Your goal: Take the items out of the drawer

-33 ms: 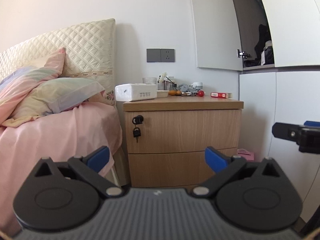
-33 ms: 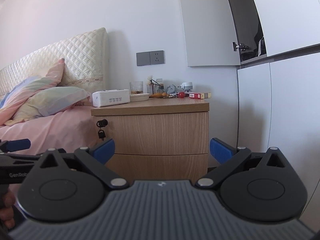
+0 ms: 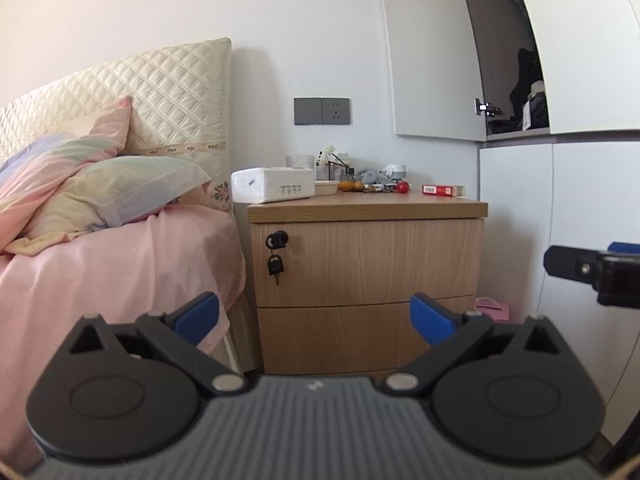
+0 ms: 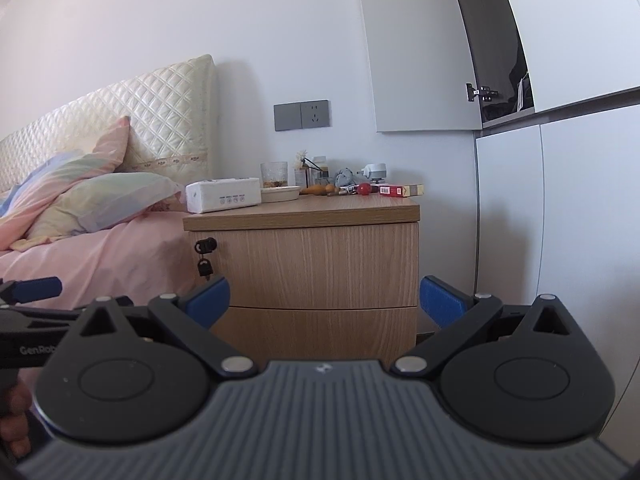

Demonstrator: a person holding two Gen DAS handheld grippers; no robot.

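Two grippers faced a wooden nightstand [image 3: 366,264] beside a bed [image 3: 116,264], both held back from it and touching nothing. The left gripper [image 3: 314,316] had its jaws spread wide, blue pads apart with the lower drawer [image 3: 360,336] showing between them; the right gripper [image 4: 322,300] stood the same way, jaws wide and empty. Both drawers were shut, the upper drawer [image 4: 308,264] carrying a lock at its left edge with a small key [image 4: 205,268] hanging from it (whatever lay inside could not be seen). On the nightstand's top sat a white tissue pack [image 3: 273,185] at the left, a glass [image 4: 274,174] and a shallow dish [image 4: 280,193] behind it, a clutter of small things further back, a red ball [image 3: 402,187] and a red box [image 3: 442,190] at the right. A pastel pillow [image 3: 120,192] leaned on the quilted headboard [image 3: 160,96]. A grey socket plate [image 3: 322,111] sat on the wall above. To the right a white wardrobe [image 4: 560,200] had one upper door ajar. In the right wrist view, a hand [image 4: 16,416] showed at the lower left edge, gripping the other tool's handle.
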